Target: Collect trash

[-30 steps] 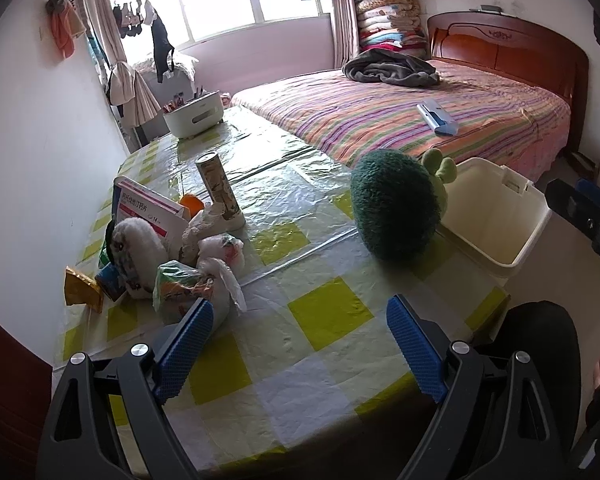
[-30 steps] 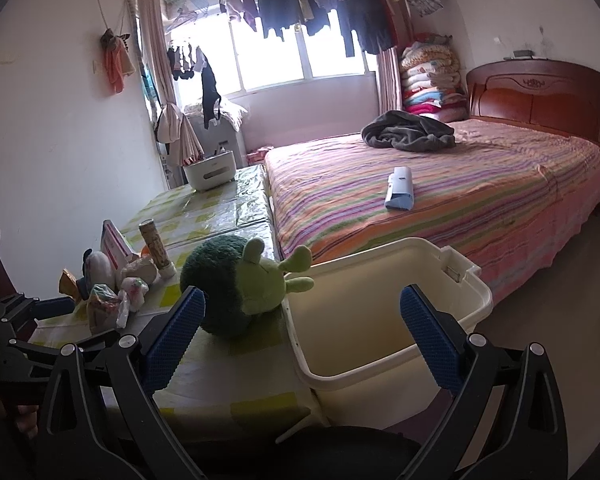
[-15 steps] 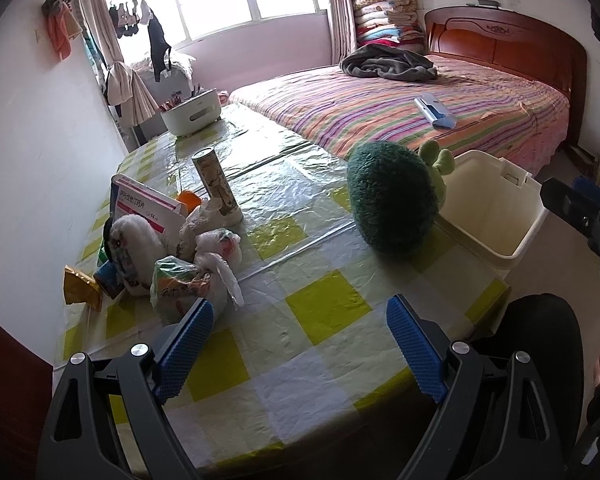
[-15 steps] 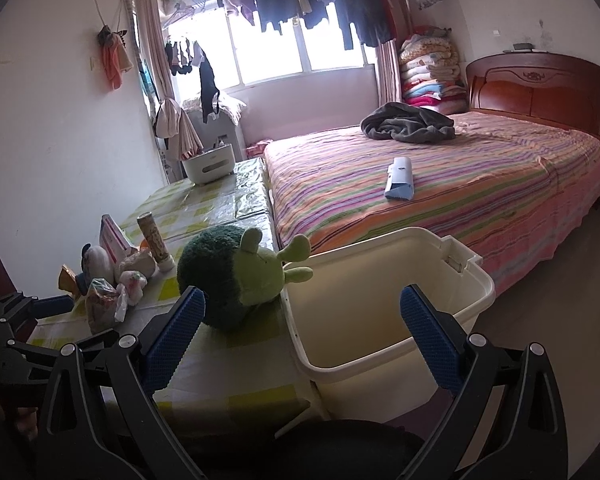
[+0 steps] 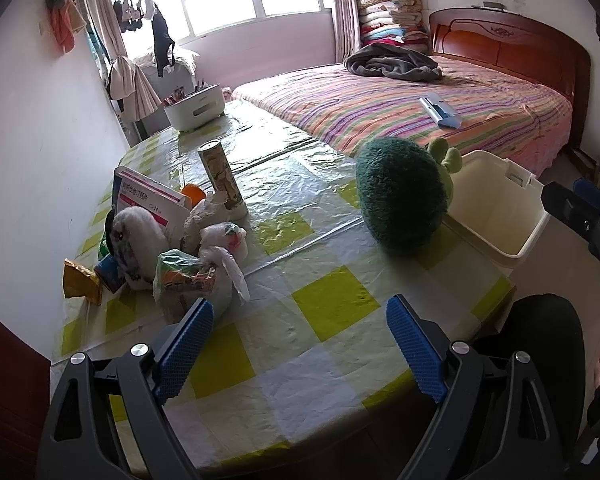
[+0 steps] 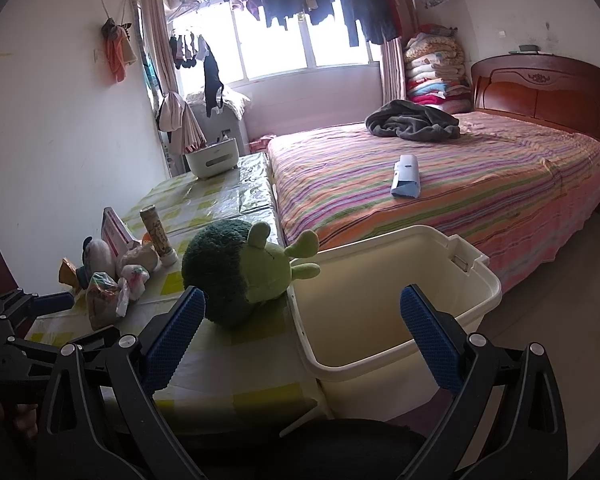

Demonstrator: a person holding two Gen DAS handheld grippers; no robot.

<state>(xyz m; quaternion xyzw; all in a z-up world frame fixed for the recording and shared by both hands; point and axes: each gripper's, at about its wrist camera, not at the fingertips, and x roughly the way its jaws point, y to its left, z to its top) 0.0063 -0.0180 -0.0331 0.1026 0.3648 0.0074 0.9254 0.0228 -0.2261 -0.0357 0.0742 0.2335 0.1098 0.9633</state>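
- Left gripper [image 5: 300, 344] and right gripper [image 6: 302, 322]: jaws spread wide, holding nothing.
- Crumpled plastic bag [image 5: 196, 280] likely slips or drags neighbouring wrappers.
- Plush toy [image 6: 240, 268] blocks path to bin [image 6: 472, 312], probably empty.

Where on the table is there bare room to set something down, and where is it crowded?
Bare cloth on the table lies between the bagged trash and the green plush toy, and beyond the tall can toward the white caddy. The wall-side corner is crowded.

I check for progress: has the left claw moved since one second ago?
Yes. The left claw drew back slightly; the table and wrapped trash bag sit higher in its view.
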